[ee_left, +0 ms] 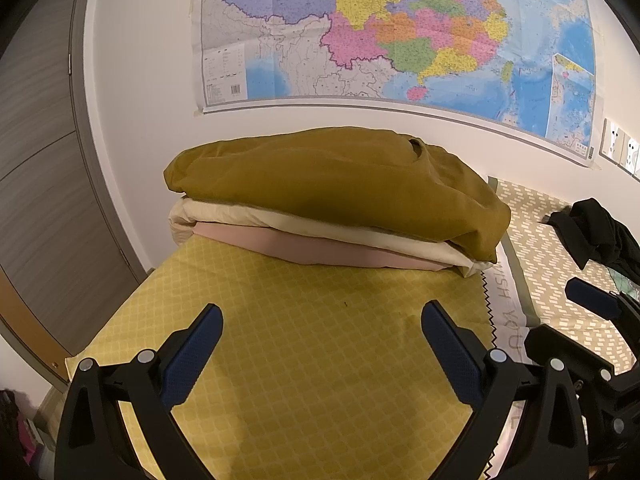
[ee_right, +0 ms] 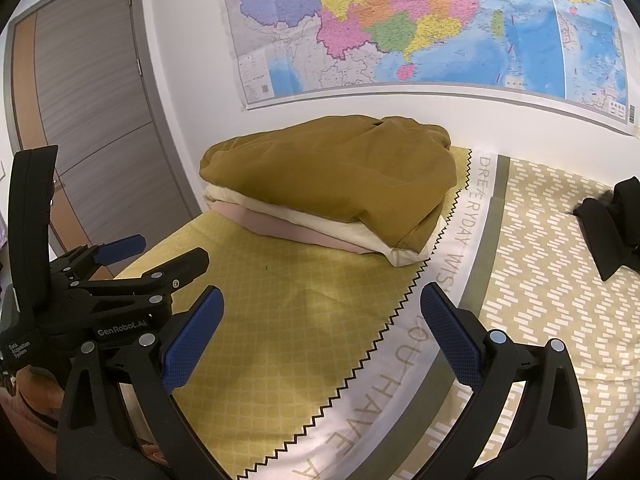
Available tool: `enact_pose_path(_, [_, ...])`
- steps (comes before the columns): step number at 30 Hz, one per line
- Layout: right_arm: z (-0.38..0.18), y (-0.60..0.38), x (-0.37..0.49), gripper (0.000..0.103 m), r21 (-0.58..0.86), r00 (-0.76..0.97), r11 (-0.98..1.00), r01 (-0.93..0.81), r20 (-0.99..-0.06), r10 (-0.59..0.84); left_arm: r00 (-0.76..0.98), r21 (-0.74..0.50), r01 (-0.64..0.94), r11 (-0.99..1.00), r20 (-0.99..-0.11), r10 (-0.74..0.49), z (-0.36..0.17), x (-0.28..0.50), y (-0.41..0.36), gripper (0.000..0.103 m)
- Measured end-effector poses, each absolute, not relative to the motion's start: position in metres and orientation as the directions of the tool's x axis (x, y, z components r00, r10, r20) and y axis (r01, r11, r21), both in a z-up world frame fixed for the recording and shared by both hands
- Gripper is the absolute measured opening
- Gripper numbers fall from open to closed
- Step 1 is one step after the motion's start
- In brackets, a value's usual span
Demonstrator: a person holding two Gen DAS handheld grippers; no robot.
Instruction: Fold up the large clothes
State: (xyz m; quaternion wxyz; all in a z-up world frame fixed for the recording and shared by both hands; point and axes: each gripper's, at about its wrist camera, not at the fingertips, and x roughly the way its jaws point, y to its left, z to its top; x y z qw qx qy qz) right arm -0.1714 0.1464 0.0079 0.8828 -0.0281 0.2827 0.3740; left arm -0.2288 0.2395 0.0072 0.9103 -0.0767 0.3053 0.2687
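A stack of three folded clothes lies on the bed against the wall: a mustard garment (ee_left: 336,184) (ee_right: 336,184) on top, a cream one (ee_left: 320,232) (ee_right: 340,228) under it, a pink one (ee_left: 304,250) (ee_right: 280,228) at the bottom. A black garment (ee_left: 596,232) (ee_right: 608,220) lies crumpled at the right on the bed. My left gripper (ee_left: 322,336) is open and empty, above the yellow sheet in front of the stack. My right gripper (ee_right: 320,320) is open and empty, just right of the left one, which shows in the right wrist view (ee_right: 152,260).
The bed has a yellow checked sheet (ee_left: 300,360) (ee_right: 260,320) on the left and a beige patterned part (ee_left: 552,256) (ee_right: 540,260) on the right, with a lettered white strip (ee_right: 404,360) between. A map (ee_left: 400,32) hangs on the wall. A door (ee_right: 100,120) stands left.
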Motion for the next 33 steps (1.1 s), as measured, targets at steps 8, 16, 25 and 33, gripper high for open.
enact_pose_path(8, [0.008,0.147,-0.171,0.097,0.161,0.561,0.719,-0.676,-0.521,0.643,0.67,0.024,-0.533,0.846,-0.598,0.44,0.008,-0.228,0.241,0.096])
enact_pose_path(16, [0.008,0.146,-0.171,0.097,0.164,0.56,0.716,-0.678,-0.516,0.648,0.67,0.023,-0.532,0.846,-0.6,0.437,0.008,-0.229,0.24,0.096])
enact_pose_path(25, [0.007,0.144,-0.171,0.097,0.162,0.562,0.717,-0.678,-0.515,0.647,0.683,0.041,-0.537,0.843,-0.566,0.462,0.009,-0.23,0.234,0.096])
enact_pose_path(33, [0.008,0.14,-0.172,0.097,0.166,0.565,0.722,-0.671,-0.517,0.643,0.679,0.029,-0.518,0.855,-0.594,0.431,0.007,-0.223,0.229,0.096])
